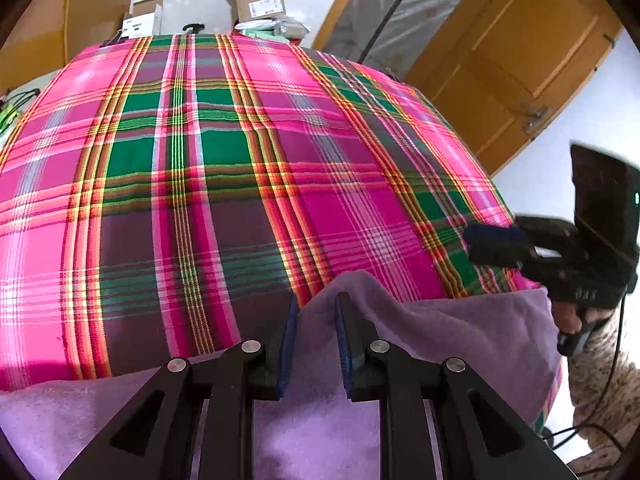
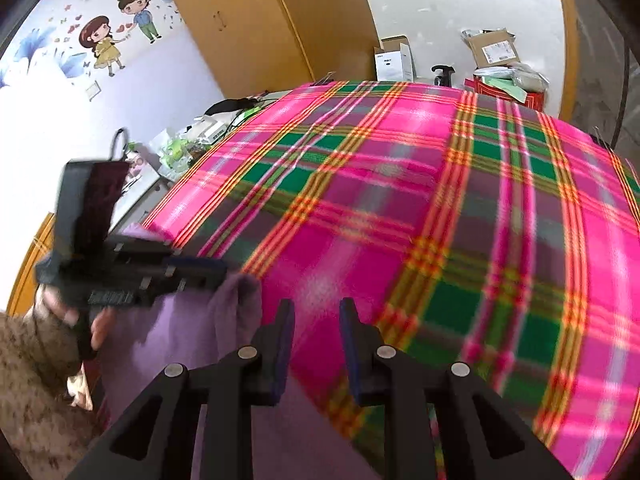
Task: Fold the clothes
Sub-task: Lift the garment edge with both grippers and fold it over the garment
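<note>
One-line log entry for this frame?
stage: early fold | left tool: open, over purple garment | right tool: open, over plaid cloth | garment unfolded

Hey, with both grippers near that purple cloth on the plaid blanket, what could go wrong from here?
1. The left gripper stands open with a raised fold of the purple cloth between its fingers; closing shallow may catch only one layer, or let the cloth slip out.
2. The right gripper is open over the plaid blanket, off the cloth's edge; closing there could pinch the blanket instead.
3. The right wrist view is blurred, so aim may be off.
</note>
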### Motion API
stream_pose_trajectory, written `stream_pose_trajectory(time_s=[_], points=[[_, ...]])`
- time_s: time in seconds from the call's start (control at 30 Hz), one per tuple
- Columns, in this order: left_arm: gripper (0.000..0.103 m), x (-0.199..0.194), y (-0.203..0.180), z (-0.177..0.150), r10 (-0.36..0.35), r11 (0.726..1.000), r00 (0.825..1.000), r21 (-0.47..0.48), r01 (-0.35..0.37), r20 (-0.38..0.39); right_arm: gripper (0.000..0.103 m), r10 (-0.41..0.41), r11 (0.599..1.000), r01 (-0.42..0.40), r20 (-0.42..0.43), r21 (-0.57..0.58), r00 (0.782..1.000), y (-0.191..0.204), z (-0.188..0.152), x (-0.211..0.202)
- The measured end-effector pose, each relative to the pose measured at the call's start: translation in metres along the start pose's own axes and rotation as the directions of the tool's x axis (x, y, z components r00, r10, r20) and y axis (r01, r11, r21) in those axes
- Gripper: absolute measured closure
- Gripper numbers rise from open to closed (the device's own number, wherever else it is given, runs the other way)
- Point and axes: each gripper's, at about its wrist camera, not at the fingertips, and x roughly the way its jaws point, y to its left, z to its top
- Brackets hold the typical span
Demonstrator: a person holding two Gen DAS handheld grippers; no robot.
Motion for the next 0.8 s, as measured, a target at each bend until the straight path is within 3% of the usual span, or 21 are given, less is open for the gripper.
stream_pose_trajectory(time_s=[0.3,0.33,0.37,0.47,0.8], points=[[0.083,-0.002,-0.005,0.003,0.005,1.000,1.000,-0.002,-0.005,0.017,0.080,0.025,0.999,-0.027,-0.105,-0.019,0.994,0.010,-0.034,0.016],[0.083,-0.001,-0.005,0.003,0.009,1.000,1.000,-0.005,-0.009,0.016,0.084,0.016,0.999,-0.019,-0.103,-0.028,0.995,0.012,-0.035,0.016],[0.083,-0.001,-0.005,0.003,0.009,1.000,1.000,-0.008,-0.008,0.016,0.099,0.004,0.999,-0.007,-0.089,-0.040,0.996,0.015,-0.036,0.013],[0.083,0.001,-0.004,0.002,0.010,1.000,1.000,-0.013,-0.010,0.015,0.100,-0.032,0.998,0.029,-0.050,-0.062,0.998,0.021,-0.038,0.005],[0.081,0.002,0.005,-0.001,0.041,0.999,0.999,-0.036,-0.040,0.016,0.099,-0.140,0.989,0.142,-0.045,0.037,0.989,0.011,-0.041,0.011]])
